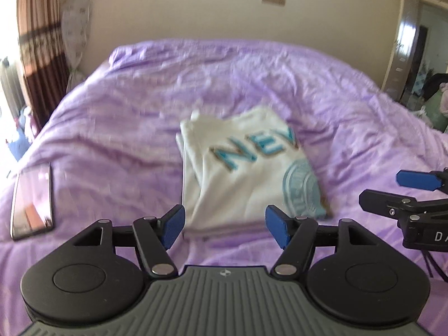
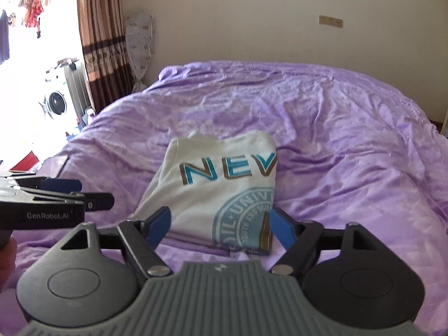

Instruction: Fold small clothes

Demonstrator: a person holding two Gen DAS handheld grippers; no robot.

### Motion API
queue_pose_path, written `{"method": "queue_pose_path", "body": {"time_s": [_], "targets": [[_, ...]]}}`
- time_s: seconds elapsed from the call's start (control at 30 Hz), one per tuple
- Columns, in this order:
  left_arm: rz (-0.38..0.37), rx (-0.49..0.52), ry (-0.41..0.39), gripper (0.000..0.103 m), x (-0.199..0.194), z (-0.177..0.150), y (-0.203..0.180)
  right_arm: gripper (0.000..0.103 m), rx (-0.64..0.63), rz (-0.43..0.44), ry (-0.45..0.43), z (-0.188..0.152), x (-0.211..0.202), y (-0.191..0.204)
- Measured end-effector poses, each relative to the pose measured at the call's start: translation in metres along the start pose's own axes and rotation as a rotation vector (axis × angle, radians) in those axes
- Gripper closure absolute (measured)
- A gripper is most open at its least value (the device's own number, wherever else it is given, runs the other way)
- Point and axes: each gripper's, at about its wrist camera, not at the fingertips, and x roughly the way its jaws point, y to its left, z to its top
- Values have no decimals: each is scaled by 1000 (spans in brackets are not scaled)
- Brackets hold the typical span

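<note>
A white T-shirt [image 1: 240, 173] with teal "NEV" lettering and a round teal emblem lies folded into a compact rectangle on the purple bedspread [image 1: 134, 117]. It also shows in the right wrist view [image 2: 221, 187]. My left gripper [image 1: 225, 225] is open and empty, just short of the shirt's near edge. My right gripper [image 2: 219, 225] is open and empty, its blue fingers standing to either side of the shirt's near edge. The right gripper also shows at the right edge of the left wrist view [image 1: 406, 193], and the left gripper at the left of the right wrist view [image 2: 84, 193].
A phone [image 1: 32, 201] lies on the bedspread to the left of the shirt. Curtains [image 2: 100, 42] and a window with a washing machine [image 2: 56, 100] are at the far left. A doorway [image 1: 420, 56] is at the far right.
</note>
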Motion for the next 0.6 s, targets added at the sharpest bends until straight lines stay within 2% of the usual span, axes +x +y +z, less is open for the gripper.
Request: {"method": "queue_pose_path", "body": {"time_s": [0.23,0.47,0.6], "targets": [[17,-25,122,26,28,-12,0,22,29,21,104,-17,33,0],[33,-3,173,26,40,-16,-5,21,48,-14,187,-26,55,-5],[37,4,170,26,39,-17,-6,21,46,-5,212,-27,58,-4]]}}
